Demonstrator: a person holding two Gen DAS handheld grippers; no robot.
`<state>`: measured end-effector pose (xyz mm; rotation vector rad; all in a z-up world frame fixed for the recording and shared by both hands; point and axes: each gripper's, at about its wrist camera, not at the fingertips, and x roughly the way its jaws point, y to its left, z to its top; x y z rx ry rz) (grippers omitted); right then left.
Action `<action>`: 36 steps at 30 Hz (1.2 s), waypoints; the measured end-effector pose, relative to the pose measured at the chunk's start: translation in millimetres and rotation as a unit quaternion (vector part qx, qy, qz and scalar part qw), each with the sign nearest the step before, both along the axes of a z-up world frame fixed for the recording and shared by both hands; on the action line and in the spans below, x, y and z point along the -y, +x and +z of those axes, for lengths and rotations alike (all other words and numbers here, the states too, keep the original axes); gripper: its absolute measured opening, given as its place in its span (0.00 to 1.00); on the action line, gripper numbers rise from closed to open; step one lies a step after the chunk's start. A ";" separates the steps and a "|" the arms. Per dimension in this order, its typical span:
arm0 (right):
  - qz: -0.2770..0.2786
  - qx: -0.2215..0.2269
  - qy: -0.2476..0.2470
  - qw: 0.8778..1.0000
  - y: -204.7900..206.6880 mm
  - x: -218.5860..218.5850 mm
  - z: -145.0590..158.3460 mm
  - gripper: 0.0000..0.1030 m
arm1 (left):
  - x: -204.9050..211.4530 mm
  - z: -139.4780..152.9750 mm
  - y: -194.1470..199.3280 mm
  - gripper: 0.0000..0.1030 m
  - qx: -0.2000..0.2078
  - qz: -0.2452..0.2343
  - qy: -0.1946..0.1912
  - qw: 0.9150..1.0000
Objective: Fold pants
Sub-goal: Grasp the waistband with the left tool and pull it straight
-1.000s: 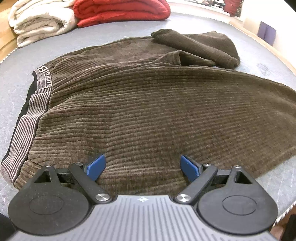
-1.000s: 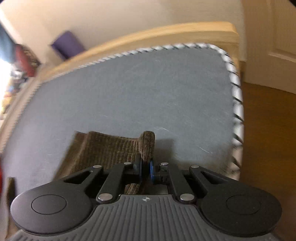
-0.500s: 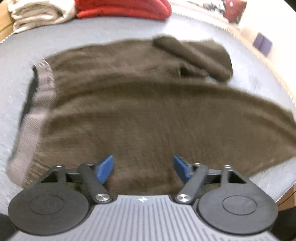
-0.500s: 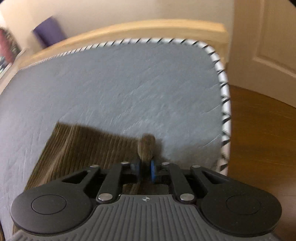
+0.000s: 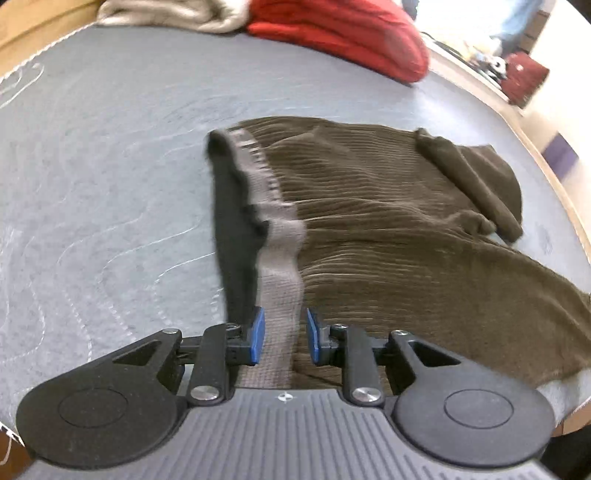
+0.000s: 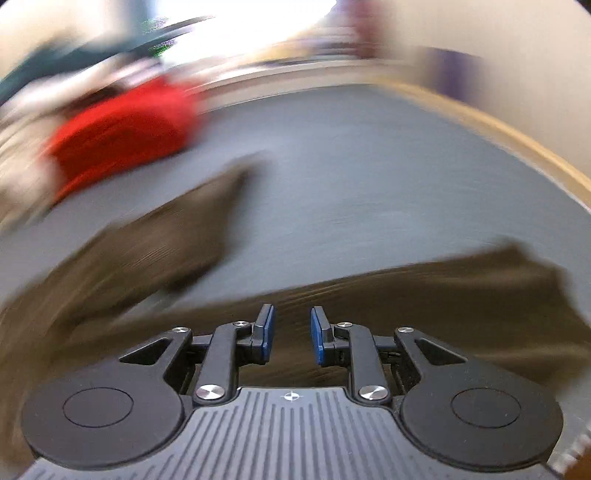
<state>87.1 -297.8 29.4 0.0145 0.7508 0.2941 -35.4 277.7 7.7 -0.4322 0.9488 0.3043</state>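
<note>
You had the brown corduroy pants (image 5: 388,236) spread on the grey quilted mattress (image 5: 103,177), waist toward your left gripper (image 5: 281,341) and the legs running off to the right, one leg end doubled back on itself at the far side. A red folded blanket (image 5: 340,33) and a pale one (image 5: 177,13) sat well apart at the far edge.

Your left gripper's blue pads (image 5: 257,339) were closing with the grey ribbed waistband (image 5: 282,266) running between them; a sliver of gap showed on each side, so they were not yet pinching it. Your right gripper (image 6: 289,339) was over a leg of the pants, its jaws opening with nothing caught between them. That view was badly smeared, so which part of the leg lay beneath probably cannot be settled.

This cloth looked soft, thick and limp: light to lift, but it would sag and drag, and the ribbed pile should have gripped well, not slipped. The waistband was your firmest hold, being doubled and elastic; for the other end, the leg hem was the sensible place.
</note>
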 end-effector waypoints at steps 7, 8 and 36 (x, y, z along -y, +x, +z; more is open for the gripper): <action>0.331 0.005 -0.098 0.939 -103.2 -142.3 -34.7 0.22 | -32.3 -24.5 -11.8 0.37 -0.005 0.060 -0.069 0.996; 0.361 0.003 -0.116 0.925 -112.1 -150.5 -43.0 0.22 | -33.6 -25.4 -11.2 0.41 -0.007 0.062 -0.068 0.996; 0.468 -0.003 -0.181 0.865 -126.1 -174.8 -82.1 0.15 | -9.2 -40.4 24.9 0.26 -0.018 0.008 -0.003 1.000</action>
